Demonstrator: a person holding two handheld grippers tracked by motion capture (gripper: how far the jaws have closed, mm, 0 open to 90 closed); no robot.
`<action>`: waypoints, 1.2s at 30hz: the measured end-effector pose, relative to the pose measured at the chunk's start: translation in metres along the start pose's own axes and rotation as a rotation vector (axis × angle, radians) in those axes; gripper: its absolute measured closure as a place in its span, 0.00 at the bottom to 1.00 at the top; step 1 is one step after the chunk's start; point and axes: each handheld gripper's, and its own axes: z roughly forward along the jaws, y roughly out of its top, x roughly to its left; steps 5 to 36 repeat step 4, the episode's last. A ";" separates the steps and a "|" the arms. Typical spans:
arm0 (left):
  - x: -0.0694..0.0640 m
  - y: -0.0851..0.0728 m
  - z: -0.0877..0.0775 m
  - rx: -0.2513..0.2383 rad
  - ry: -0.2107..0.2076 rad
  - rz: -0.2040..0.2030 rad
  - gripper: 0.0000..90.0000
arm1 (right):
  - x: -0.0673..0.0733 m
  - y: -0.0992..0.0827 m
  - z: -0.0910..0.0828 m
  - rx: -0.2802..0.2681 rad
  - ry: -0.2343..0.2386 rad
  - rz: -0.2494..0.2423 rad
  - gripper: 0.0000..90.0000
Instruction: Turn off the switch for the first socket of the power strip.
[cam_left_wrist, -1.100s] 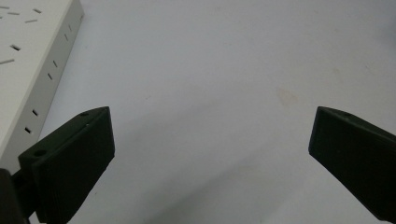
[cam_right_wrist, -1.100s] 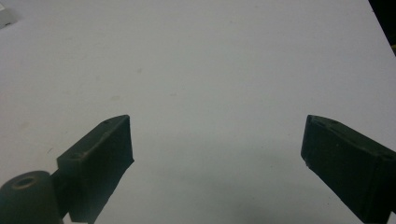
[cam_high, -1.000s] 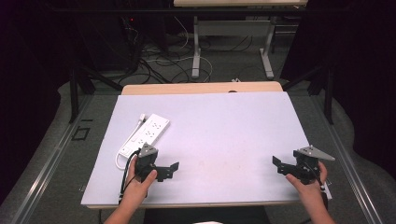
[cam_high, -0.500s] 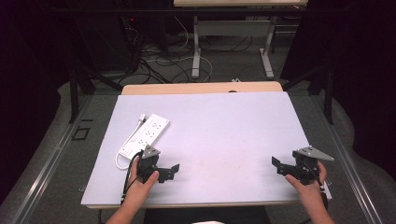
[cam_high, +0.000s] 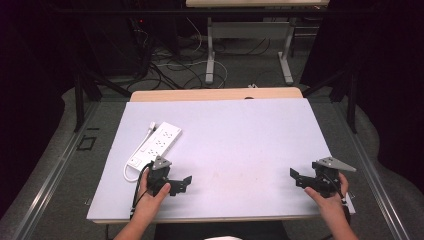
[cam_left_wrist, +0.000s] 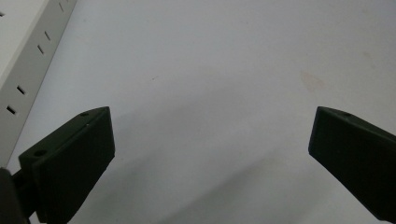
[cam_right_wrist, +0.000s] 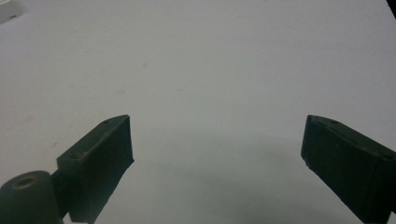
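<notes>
The left gripper rests low on the worktop, jaws wide apart and empty. A white power strip lies just beyond and to its left, its edge showing beside the left jaw, with its cord looped close by the hand. The right gripper, well off to the side, is also spread and holds nothing. Likely risks: the left gripper's own trailing cable snagging that cord, or a jaw pushing the strip askew instead of straddling it.

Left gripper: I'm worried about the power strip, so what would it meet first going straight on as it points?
Probably nothing: between the open left gripper jaws lies bare white mat; the power strip sits off to one side.
</notes>
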 end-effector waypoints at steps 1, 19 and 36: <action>0.000 0.000 0.000 -0.003 -0.004 -0.011 0.00 | 0.000 0.000 0.000 0.004 0.002 0.002 0.09; 0.000 0.000 0.000 -0.008 -0.002 -0.003 0.00 | -0.001 0.001 0.000 0.023 0.005 -0.009 0.09; 0.000 0.000 0.000 -0.008 -0.002 -0.003 0.00 | -0.001 0.001 0.000 0.023 0.005 -0.009 0.09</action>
